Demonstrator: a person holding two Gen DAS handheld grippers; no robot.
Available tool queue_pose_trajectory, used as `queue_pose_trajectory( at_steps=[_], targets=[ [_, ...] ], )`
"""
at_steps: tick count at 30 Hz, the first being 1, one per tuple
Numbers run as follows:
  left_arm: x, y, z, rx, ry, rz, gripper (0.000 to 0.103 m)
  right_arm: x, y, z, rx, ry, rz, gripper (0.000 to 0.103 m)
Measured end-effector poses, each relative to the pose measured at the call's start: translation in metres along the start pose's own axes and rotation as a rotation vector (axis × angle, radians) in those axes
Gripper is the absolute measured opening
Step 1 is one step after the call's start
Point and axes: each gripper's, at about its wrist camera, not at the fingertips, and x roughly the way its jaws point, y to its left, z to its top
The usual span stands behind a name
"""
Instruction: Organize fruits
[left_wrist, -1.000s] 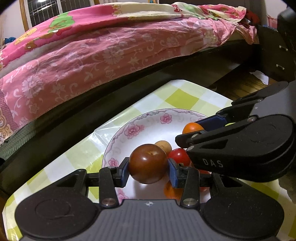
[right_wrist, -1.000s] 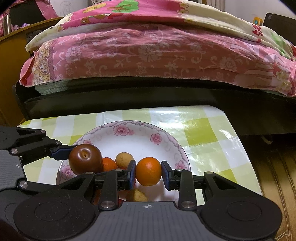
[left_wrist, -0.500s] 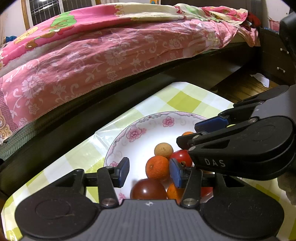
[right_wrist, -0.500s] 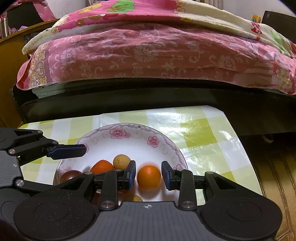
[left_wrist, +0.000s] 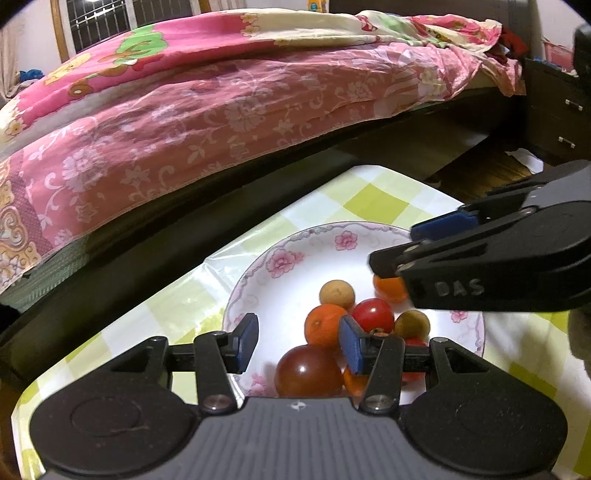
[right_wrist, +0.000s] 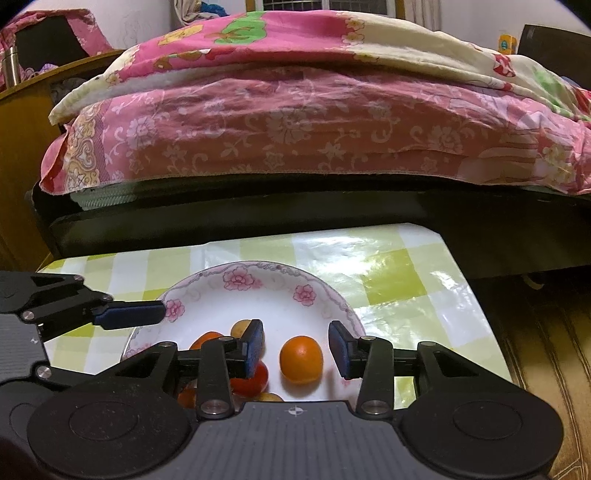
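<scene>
A white plate with pink flowers holds several fruits. In the left wrist view a dark red plum lies on it just below my open left gripper, with an orange, a red tomato and two tan round fruits behind. In the right wrist view an orange lies on the plate between the fingers of my open right gripper, untouched. The right gripper reaches in from the right in the left view.
The plate stands on a small table with a green and white checked cloth. A bed with a pink flowered cover runs along the far side, over a dark frame. Wooden floor lies to the right.
Both grippers have opened and drawn back. The plum dropped from the left gripper onto the plate; the orange left the right gripper and lies on the plate.
</scene>
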Motion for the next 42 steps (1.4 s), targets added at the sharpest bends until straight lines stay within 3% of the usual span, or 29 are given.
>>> queue_pose_trajectory(
  at_steps=[7,22,30,36,42],
  targets=[
    [-0.005,0.003,0.0,-0.036,0.003,0.019,0.057,-0.007,0.001,-0.008,0.019,0.017,-0.022,0.037],
    [-0.025,0.006,-0.006,-0.125,-0.008,0.047,0.069,-0.04,0.007,-0.027,0.071,0.026,-0.077,0.038],
    [-0.039,-0.001,-0.013,-0.135,-0.009,0.088,0.088,-0.055,0.01,-0.038,0.113,0.024,-0.079,0.039],
    [-0.05,-0.004,-0.019,-0.136,-0.016,0.125,0.097,-0.063,0.016,-0.046,0.128,0.031,-0.079,0.039],
    [-0.056,-0.002,-0.024,-0.19,-0.016,0.108,0.099,-0.071,0.018,-0.053,0.149,0.033,-0.08,0.042]
  ],
)
